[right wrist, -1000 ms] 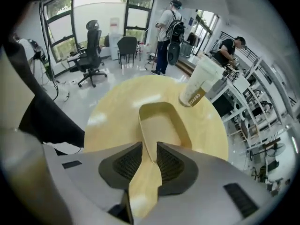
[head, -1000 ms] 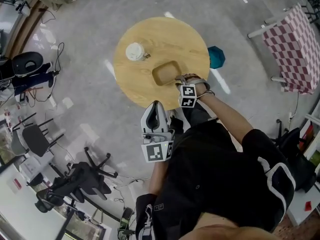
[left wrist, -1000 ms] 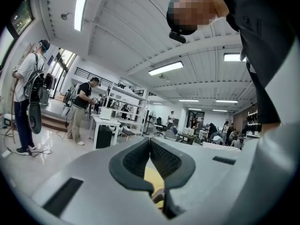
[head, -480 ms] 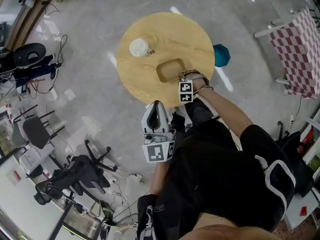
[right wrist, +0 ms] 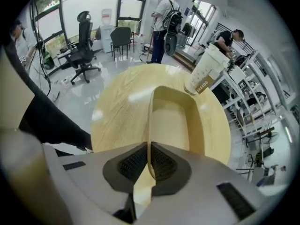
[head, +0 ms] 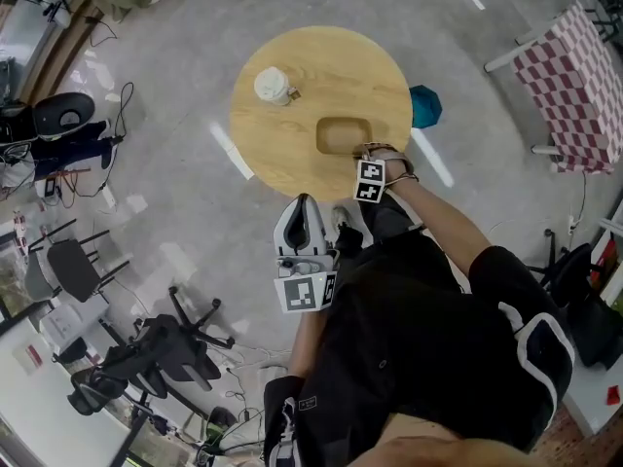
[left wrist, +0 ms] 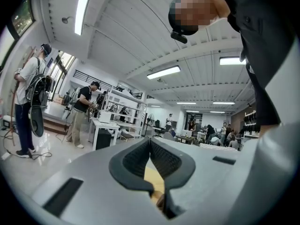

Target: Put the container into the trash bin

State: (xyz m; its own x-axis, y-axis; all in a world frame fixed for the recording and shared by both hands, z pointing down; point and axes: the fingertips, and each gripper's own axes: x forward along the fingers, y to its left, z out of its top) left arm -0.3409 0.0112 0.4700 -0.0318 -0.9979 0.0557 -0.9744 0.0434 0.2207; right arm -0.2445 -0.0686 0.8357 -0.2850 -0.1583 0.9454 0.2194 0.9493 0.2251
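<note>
A shallow tan container (head: 343, 134) lies on the round wooden table (head: 292, 149), toward its near right side. My right gripper (head: 367, 154) points steeply down at the container's near rim. In the right gripper view the jaws (right wrist: 150, 159) are closing, and the thin wall of the container (right wrist: 173, 121) is pinched between the pads. A teal trash bin (head: 424, 107) stands on the floor just past the table's right edge. My left gripper (head: 304, 202) is held level near the person's body, short of the table, shut with nothing in it (left wrist: 150, 144).
A lidded white paper cup (head: 272, 86) stands at the table's far left and shows behind the container (right wrist: 206, 69). Office chairs (head: 156, 348) and cables crowd the floor at left. A checkered table (head: 574, 86) is at right. People stand far off.
My right gripper has come down onto the container's near rim and its jaws have closed on it. The left gripper has hardly shifted in view.
</note>
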